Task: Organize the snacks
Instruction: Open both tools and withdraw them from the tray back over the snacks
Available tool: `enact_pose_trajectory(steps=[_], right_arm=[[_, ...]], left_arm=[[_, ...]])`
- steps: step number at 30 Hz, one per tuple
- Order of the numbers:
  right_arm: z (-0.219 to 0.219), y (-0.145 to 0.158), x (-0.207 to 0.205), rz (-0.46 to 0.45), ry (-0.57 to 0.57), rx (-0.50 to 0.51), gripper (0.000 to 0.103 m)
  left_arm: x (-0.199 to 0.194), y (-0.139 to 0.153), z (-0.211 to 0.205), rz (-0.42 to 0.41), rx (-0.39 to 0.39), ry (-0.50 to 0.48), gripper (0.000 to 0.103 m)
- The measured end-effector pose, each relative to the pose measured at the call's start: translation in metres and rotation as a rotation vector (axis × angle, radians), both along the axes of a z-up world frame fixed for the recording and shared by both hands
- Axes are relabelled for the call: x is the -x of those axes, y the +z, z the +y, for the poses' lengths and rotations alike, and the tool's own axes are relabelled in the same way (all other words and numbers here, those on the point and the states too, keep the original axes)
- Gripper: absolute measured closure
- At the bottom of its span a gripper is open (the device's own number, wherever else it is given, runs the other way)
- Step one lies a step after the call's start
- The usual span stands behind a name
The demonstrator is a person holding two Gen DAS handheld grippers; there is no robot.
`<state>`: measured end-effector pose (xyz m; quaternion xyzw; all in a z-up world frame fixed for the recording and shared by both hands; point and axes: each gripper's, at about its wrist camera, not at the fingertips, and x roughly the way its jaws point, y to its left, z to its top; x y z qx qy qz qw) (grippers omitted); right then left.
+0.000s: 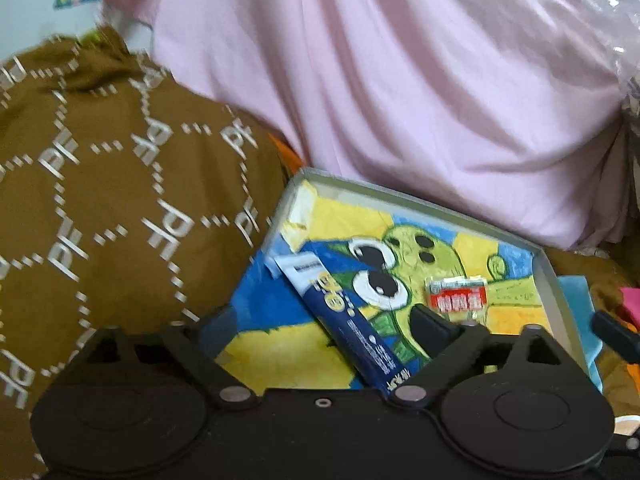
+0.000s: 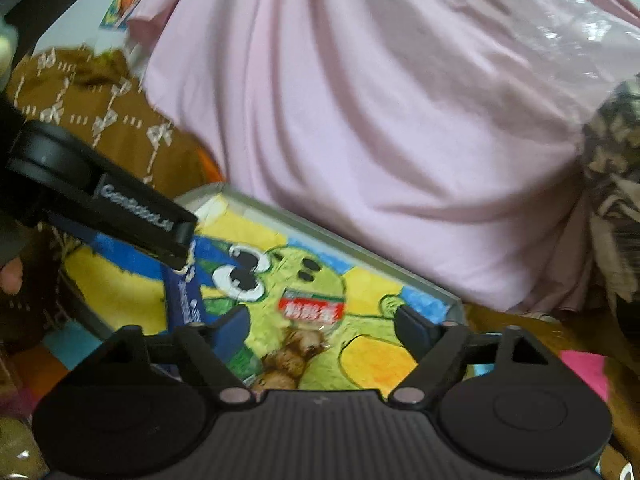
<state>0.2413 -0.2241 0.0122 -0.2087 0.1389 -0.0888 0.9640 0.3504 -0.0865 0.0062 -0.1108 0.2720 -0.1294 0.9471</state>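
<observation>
A shallow grey tray point(image 1: 554, 280) lined with a green cartoon drawing lies on the bed. In it lie a long dark blue snack packet point(image 1: 352, 320) and a small clear packet with a red label point(image 1: 458, 294). My left gripper point(image 1: 320, 320) is open just above the tray, its fingers either side of the blue packet. In the right wrist view the tray point(image 2: 452, 304) holds the red-label packet point(image 2: 312, 310) with brown pieces inside and the blue packet point(image 2: 184, 300). My right gripper point(image 2: 320, 324) is open above the red-label packet. The left gripper's finger point(image 2: 152, 228) reaches over the blue packet.
A brown patterned cloth point(image 1: 100, 200) bulges at the tray's left. A pink sheet point(image 1: 400, 100) rises behind the tray. Clear plastic wrap point(image 1: 612, 12) is at the top right. Pink and light blue items point(image 1: 576, 300) lie at the tray's right.
</observation>
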Motion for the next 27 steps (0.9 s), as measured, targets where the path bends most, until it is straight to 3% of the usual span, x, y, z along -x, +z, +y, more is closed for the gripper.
enact_pose_trajectory(steps=[6, 20, 27], right_arm=[[-0.013, 0.022, 0.033, -0.093, -0.014, -0.061, 0.001], [-0.016, 0.053, 0.116, -0.222, 0.013, -0.167, 0.000], [-0.014, 0.054, 0.159, -0.228, 0.027, -0.192, 0.000]], left_arm=[[0.029, 0.025, 0.010, -0.066, -0.046, 0.039, 0.003], [0.135, 0.061, 0.018, -0.270, -0.144, 0.040, 0.001], [0.179, 0.059, 0.029, -0.295, -0.173, 0.044, 0.001]])
